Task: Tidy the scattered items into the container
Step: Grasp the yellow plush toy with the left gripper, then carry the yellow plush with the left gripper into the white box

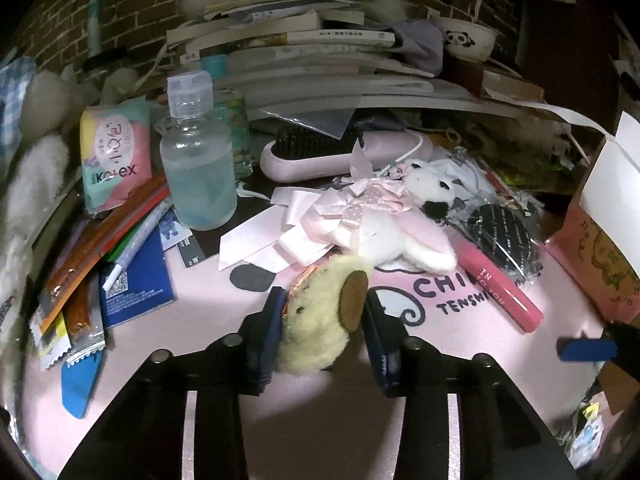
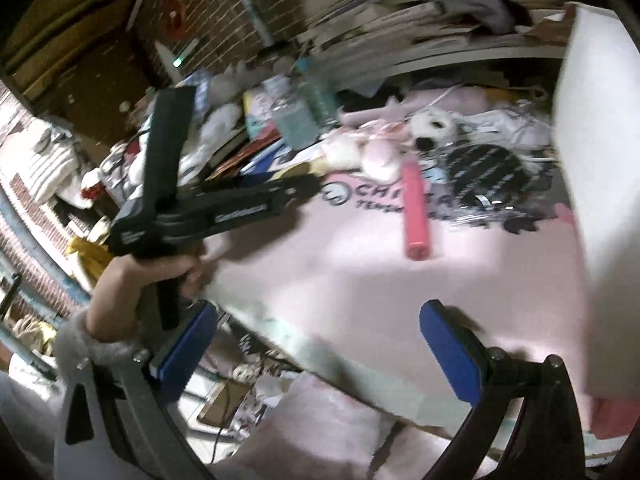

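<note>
Yellow plush fuzz fills the left tongs (image 1: 324, 320), whose dark pads are clamped on a small plush toy (image 1: 320, 320) with a brown round face, just above the pink tabletop (image 1: 328, 420). Ahead of them lie a white rabbit plush (image 1: 396, 240) in pink ribbons and a clear bottle (image 1: 198, 168); to their right sits a pink tube (image 1: 500, 284). The right tongs (image 2: 316, 352) hang apart and empty over the tabletop's edge, with the white-and-pink container (image 2: 600, 184) to their right.
</note>
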